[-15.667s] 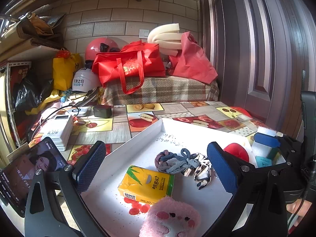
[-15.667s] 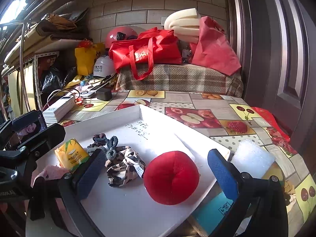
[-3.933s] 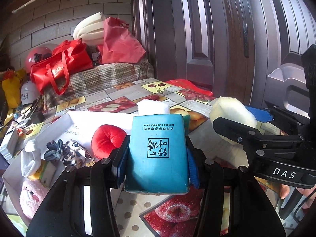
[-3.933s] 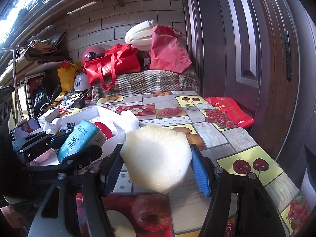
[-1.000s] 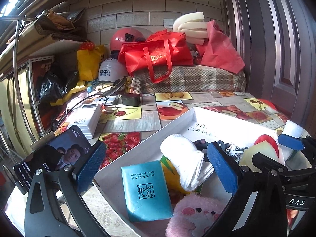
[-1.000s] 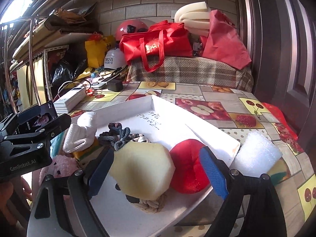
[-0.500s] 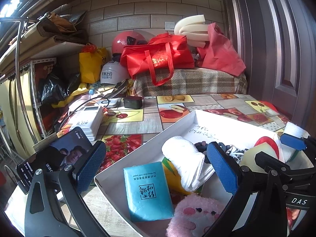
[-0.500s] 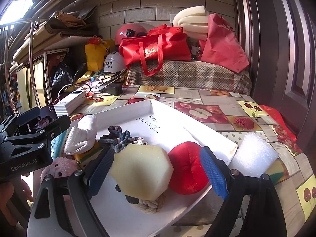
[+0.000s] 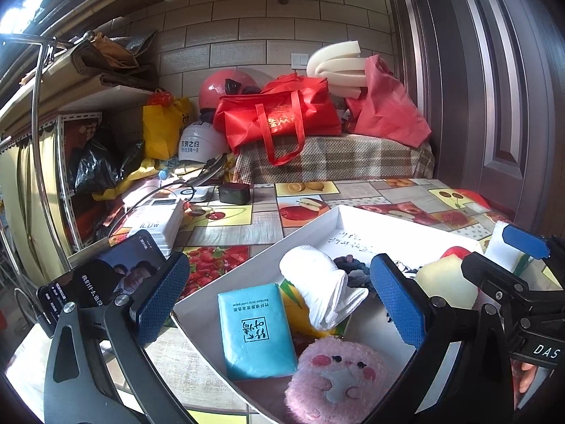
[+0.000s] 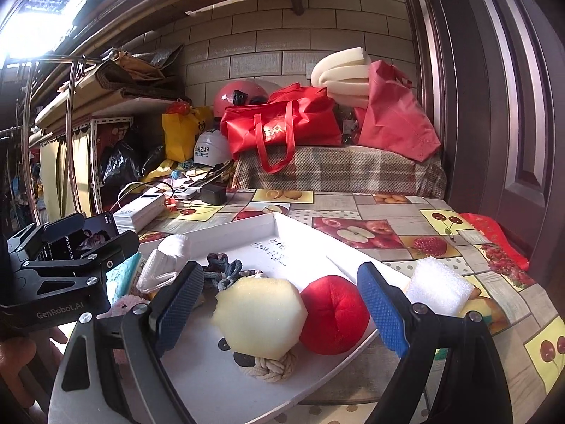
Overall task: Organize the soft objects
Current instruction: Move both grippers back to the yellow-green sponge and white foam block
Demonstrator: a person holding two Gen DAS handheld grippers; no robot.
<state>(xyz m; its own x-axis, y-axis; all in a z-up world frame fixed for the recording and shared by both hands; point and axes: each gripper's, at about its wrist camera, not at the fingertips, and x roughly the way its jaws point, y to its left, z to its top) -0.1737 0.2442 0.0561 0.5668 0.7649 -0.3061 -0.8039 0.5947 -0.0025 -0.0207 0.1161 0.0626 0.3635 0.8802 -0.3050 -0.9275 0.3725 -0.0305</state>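
- The right gripper (image 10: pixel 280 305) has let go of the yellow sponge (image 10: pixel 259 318); its jaws stand spread, empty
- The left gripper (image 9: pixel 279 304) is spread too; the blue tissue pack (image 9: pixel 254 332) now lies in the white tray (image 10: pixel 307 236)
- The white foam block (image 10: pixel 438 286) waits outside on the table (image 10: pixel 388 208), probably next

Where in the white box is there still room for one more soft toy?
The far corner of the white box is bare, around the handwriting, beyond the hair ties. The near bottom is bare too, before the rope knot. The left end is crowded: tissue pack, white roll, pink plush.
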